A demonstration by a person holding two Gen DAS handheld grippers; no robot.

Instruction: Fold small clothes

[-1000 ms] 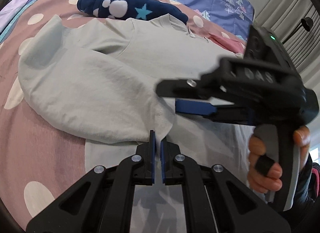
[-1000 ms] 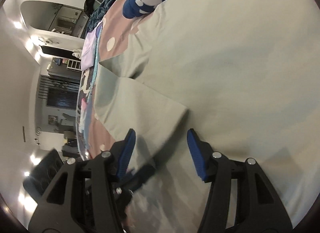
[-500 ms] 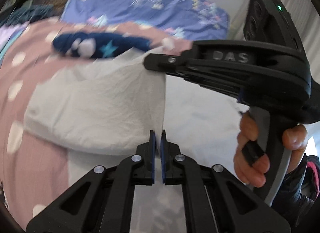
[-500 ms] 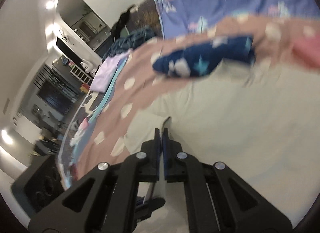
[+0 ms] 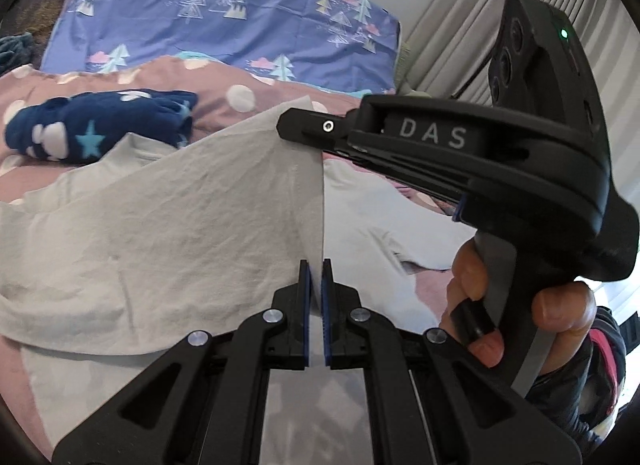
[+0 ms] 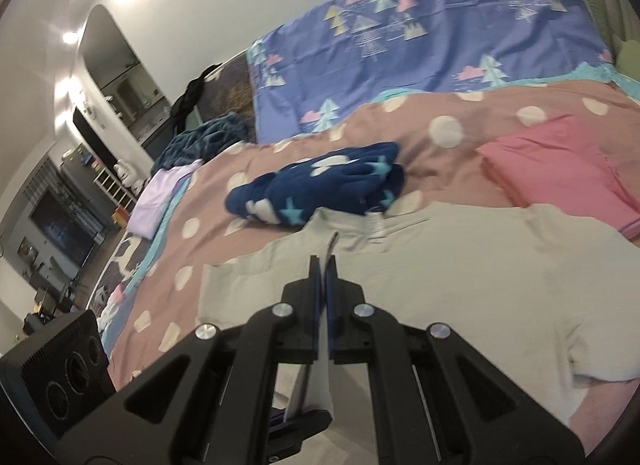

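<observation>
Both the left gripper (image 5: 316, 265) and right gripper (image 6: 324, 265) clench the grey shirt's (image 5: 160, 225) raised edge; the navy fleece bundle (image 6: 320, 185) lies just beyond the shirt.

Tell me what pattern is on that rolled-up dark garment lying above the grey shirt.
Navy blue garment with white clouds and light blue stars, clearest in the right wrist view.
</observation>
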